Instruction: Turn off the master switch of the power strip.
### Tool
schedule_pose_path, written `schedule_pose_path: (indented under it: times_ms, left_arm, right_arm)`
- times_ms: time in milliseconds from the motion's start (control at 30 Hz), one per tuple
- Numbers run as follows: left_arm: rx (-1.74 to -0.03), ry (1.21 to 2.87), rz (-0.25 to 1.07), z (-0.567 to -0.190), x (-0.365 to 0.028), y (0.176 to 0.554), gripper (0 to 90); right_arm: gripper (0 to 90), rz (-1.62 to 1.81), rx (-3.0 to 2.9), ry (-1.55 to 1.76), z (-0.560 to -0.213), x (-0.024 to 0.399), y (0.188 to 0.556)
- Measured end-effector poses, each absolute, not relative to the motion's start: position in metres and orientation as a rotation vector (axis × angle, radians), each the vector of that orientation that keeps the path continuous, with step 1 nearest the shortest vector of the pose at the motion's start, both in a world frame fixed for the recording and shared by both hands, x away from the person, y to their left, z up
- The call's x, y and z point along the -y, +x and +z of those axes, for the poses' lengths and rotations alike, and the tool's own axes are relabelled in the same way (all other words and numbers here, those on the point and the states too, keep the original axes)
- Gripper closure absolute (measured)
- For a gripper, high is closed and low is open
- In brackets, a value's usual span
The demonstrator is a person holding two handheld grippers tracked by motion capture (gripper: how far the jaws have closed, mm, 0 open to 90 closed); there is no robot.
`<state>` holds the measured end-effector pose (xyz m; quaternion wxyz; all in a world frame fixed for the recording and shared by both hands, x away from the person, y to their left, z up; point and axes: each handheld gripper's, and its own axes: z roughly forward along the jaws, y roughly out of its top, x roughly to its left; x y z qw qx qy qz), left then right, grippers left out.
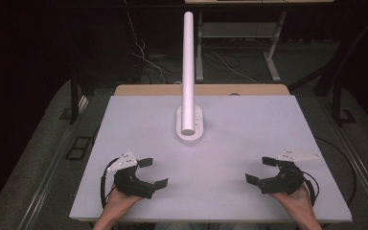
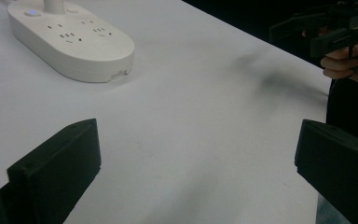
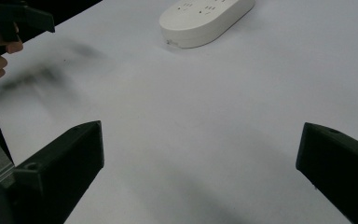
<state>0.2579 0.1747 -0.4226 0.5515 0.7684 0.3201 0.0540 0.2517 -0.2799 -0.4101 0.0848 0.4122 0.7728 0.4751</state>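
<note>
The white power strip [image 1: 189, 125] lies near the middle of the table [image 1: 249, 120], well ahead of both grippers and between them — so whichever hand goes for it has to travel forward and inward. Its long axis runs away from the person, front to back, with a white pole [image 1: 188, 62] seeming to rise from its top. The left gripper [image 1: 152, 172] sits near the front edge on the left, jaws spread wide and empty; in the left gripper view the strip [image 2: 72, 44] shows up ahead and to the left, sockets facing upward. The right gripper [image 1: 261, 169] mirrors it on the right side, also wide open with nothing between its jaws; in the right gripper view the strip [image 3: 205, 18] lies far ahead. Neither gripper touches anything. From above, the two look about equally far from the strip — I would not call either one clearly nearer. Because the strip's narrow width lies across the table, a grip from the side would likely span it more easily than one along its length.
</note>
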Motion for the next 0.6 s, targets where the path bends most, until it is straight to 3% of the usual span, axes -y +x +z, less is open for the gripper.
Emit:
schedule_pose_path:
  times_ms: [600]
  left_arm:
    - [-0.766, 1.818, 0.135, -0.4215, -0.1773, 0.257, 0.0]
  right_arm:
    - [0.3, 1.404, -2.322, 1.236, -0.4121, 0.2811, 0.252]
